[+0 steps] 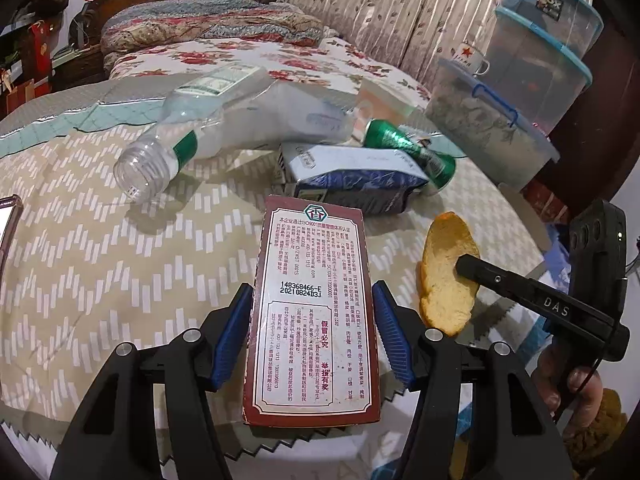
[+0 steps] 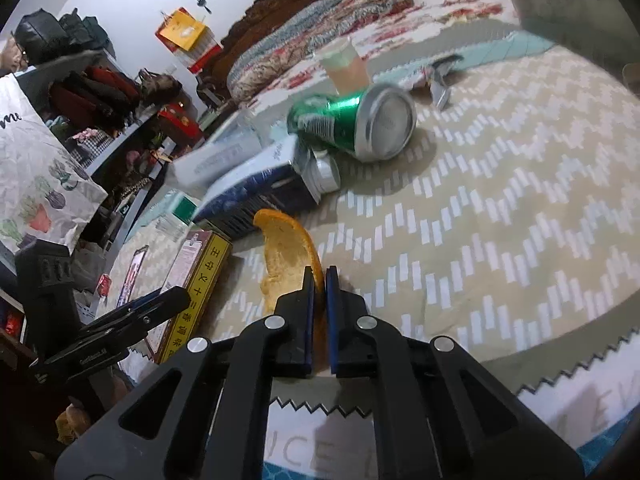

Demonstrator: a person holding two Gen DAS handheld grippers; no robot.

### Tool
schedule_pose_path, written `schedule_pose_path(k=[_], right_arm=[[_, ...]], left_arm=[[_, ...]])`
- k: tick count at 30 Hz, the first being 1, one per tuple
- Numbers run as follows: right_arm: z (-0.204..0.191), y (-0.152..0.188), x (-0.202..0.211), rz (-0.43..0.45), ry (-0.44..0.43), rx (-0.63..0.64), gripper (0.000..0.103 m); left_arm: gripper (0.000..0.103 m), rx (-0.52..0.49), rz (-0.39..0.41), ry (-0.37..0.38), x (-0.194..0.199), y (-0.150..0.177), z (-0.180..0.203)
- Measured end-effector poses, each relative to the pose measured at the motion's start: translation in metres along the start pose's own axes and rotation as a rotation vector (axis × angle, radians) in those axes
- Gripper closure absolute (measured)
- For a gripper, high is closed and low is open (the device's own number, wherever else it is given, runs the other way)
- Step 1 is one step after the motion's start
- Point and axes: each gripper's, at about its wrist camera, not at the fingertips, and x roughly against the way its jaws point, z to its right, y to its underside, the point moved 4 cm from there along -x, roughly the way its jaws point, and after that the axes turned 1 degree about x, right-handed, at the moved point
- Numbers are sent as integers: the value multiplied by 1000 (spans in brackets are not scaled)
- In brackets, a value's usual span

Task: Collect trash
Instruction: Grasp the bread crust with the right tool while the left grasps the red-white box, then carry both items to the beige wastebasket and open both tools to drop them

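The box (image 1: 314, 312) is flanked by the left gripper (image 1: 312, 332), contact unclear. Beside it, peel (image 2: 290, 256) is pinched by the right gripper (image 2: 319, 280). Beyond lie a carton (image 1: 356, 178), can (image 2: 356, 120) and bottle (image 1: 168, 152).

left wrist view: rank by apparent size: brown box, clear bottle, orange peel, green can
1. brown box, though it's nearest the lens, so inflated.
2. clear bottle.
3. orange peel and green can: look alike; can is farther and partly hidden, so unranked.
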Motion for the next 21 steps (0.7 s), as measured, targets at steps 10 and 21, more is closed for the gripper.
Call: schedule_pose_path(k=[10,21], right_arm=[[22,-10,40,102,22,-45,95],[67,-13,70,178,53,-120,95]], left_arm=[[46,-30,40,73,14,-6,19],[46,-152,-11,164,-13,-38,87]])
